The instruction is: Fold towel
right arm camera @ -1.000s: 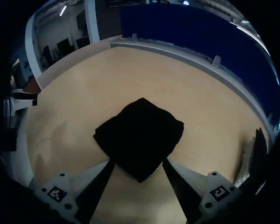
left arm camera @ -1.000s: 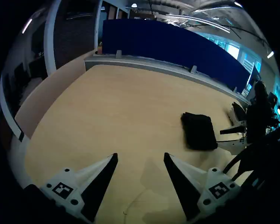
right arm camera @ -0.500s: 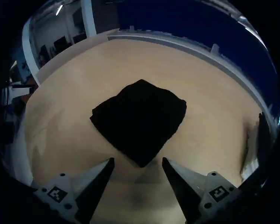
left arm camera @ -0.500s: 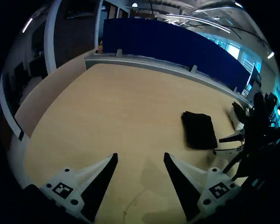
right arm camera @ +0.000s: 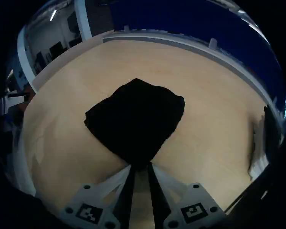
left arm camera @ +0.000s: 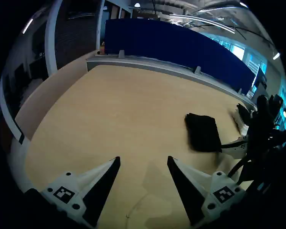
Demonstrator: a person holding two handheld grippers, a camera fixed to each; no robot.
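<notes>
The towel (right arm camera: 135, 118) is black and already folded into a thick, roughly square pad. It lies flat on the table (right arm camera: 208, 95) straight ahead of the right gripper (right arm camera: 140, 167), with one corner pointing back at it. That gripper's two fingers are drawn almost together, leaving only a thin slit between them, and their tips pinch that near corner. The rest of the pad spreads away from the tips, a little more to their left than to their right.

In the left gripper view the towel (left arm camera: 203, 131) sits well ahead of and to the right of the left gripper (left arm camera: 143, 159), far from its tips. The right gripper (left arm camera: 234, 145) reaches in from the right edge, its pale finger meeting the pad's near right corner. The left gripper's fingers are spread wide, with bare wood between them, and they hold nothing. Each finger carries a black-and-white square marker (left arm camera: 64, 194) near its base.

The table (left arm camera: 116, 107) is broad, of light wood. A grey rail (left arm camera: 150, 65) runs along its edge farthest from both grippers, and a dark blue screen (left arm camera: 173, 42) stands behind it.
</notes>
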